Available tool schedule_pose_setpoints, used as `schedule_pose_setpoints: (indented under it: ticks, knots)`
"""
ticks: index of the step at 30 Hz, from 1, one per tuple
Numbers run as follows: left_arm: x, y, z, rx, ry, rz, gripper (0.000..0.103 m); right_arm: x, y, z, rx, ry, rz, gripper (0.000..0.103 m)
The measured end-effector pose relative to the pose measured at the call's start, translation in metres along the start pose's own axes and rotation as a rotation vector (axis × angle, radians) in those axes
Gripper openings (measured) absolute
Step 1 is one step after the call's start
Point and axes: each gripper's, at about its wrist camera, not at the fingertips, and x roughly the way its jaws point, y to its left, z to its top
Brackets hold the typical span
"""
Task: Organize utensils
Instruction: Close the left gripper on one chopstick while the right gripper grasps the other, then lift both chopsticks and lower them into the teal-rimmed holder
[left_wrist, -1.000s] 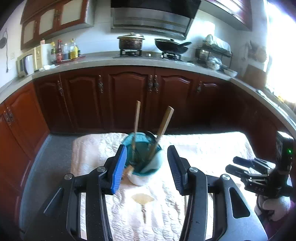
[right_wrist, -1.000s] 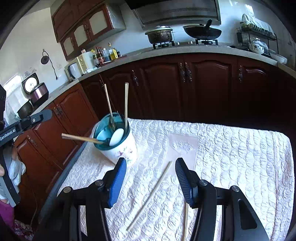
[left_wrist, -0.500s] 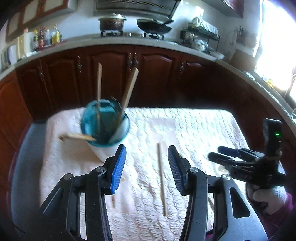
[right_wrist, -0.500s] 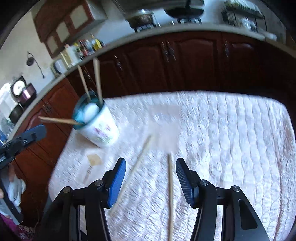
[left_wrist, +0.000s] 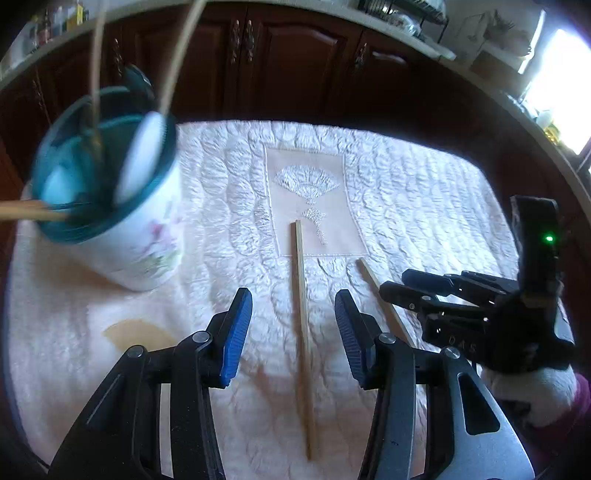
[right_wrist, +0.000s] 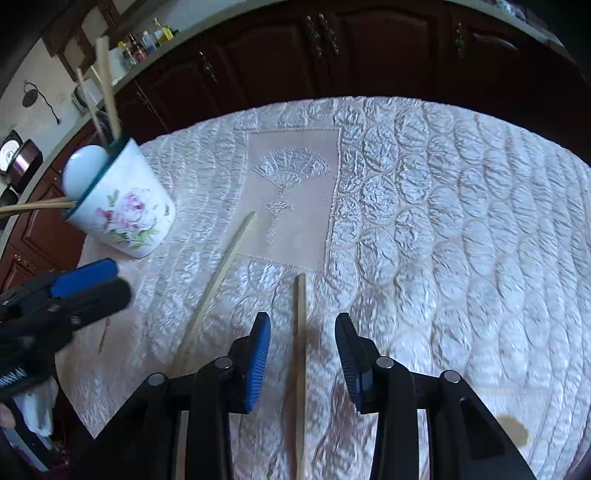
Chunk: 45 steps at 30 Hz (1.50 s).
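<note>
- Two loose chopsticks lie flat on the quilted table cover (right_wrist: 461, 206), and each hand-held gripper hangs over its own stick.
- The left gripper (left_wrist: 293, 332) straddles the longer-looking chopstick (left_wrist: 303, 332), which runs straight away from it between the blue pads (left_wrist: 236, 332), towards the embroidered panel (left_wrist: 314, 206). Its jaws stand apart and touch nothing.
- The right gripper (right_wrist: 301, 354) is lined up the same way over the second chopstick (right_wrist: 301, 350), whose long axis runs down the gap. Its jaws have just been closing, the stick between them, but daylight shows on both sides, so nothing is clamped yet.
- The sticks lie near each other, splayed slightly, the far ends closer together than the near ones.
- The flowered utensil cup (right_wrist: 125, 214), already bristling with wooden handles and a white spoon, stands off to the left, nearer the left gripper.
- Whether the pads have reached the cloth is hard to judge through the fisheye blur; likely they are just above it.
- Next call: pinch across each stick, lift, carry left to the cup.
</note>
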Motion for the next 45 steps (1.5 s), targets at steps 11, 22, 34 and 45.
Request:
schedule_pose_setpoints:
  ticks: [11, 22, 34, 45]
  knots:
    - [0.079, -0.009, 0.040, 0.025, 0.080, 0.093, 0.046, 0.034, 0.002, 0.019, -0.066, 0.070, -0.002, 0.015]
    - [0.102, -0.013, 0.052, 0.046, 0.109, 0.010, 0.004, 0.002, -0.014, 0.019, -0.019, 0.001, 0.074, 0.005]
    - [-0.044, -0.005, 0.036, 0.029, -0.103, -0.143, 0.004, -0.110, 0.019, 0.021, -0.057, -0.197, 0.193, 0.005]
    - [-0.169, 0.013, 0.051, 0.014, -0.308, -0.172, 0.004, -0.176, 0.083, 0.052, -0.188, -0.328, 0.238, 0.005]
